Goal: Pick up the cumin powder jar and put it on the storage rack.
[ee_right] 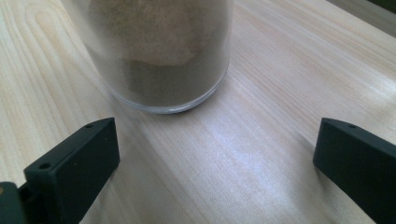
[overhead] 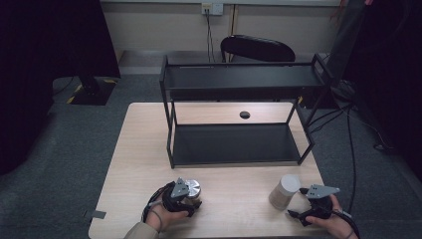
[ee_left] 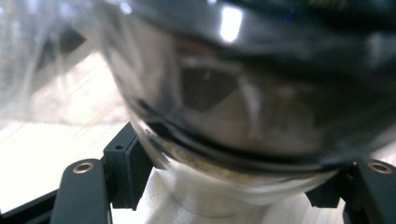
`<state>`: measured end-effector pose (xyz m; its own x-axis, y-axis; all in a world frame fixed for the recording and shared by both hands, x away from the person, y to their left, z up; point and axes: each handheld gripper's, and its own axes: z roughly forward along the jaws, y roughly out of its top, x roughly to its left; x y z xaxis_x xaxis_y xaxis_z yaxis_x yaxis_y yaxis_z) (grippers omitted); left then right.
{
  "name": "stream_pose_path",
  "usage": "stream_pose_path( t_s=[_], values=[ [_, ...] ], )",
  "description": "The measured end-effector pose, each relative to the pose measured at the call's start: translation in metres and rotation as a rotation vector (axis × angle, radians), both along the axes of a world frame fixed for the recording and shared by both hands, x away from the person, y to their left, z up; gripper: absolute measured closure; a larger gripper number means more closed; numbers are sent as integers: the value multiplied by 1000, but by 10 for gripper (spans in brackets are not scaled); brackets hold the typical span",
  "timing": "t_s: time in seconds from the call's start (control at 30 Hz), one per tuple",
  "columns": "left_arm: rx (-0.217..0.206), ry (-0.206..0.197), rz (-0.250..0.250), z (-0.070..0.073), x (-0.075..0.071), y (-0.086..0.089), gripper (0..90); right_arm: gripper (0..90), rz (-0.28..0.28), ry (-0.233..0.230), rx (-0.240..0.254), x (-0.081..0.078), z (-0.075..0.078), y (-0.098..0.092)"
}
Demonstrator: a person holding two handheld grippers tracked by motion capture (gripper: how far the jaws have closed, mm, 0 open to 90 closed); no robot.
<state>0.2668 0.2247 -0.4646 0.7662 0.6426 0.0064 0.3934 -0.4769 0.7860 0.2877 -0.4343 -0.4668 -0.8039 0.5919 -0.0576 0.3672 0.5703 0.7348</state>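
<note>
Dim room with dark edges; both gripper views blurred close up.

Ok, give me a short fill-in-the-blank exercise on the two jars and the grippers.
1. The left gripper is shut on the jar with the ____ lid.
2. The right gripper's jaws stand ____ behind the jar of brown powder.
3. Both shelves of the black rack are ____.

Missing words: metal; open; empty

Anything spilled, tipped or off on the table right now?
Nothing stands out. Both jars stand upright on the table: one in the shut left gripper, the other jar just ahead of the open right gripper. No spill shows; the black shelf rack sits square.
</note>
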Motion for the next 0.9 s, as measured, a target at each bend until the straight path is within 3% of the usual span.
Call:
stream_pose_path(
  t_s=[0.27, 0.53, 0.9],
  values=[
    [17, -20, 1, 1, -3, -3, 308, 0, 0, 0, 0, 0, 0, 0],
    [26, -8, 4, 6, -3, -5, 309, 0, 0, 0, 0, 0, 0, 0],
    [20, 6, -7, 31, 2, 1, 309, 0, 0, 0, 0, 0, 0, 0]
  ],
)
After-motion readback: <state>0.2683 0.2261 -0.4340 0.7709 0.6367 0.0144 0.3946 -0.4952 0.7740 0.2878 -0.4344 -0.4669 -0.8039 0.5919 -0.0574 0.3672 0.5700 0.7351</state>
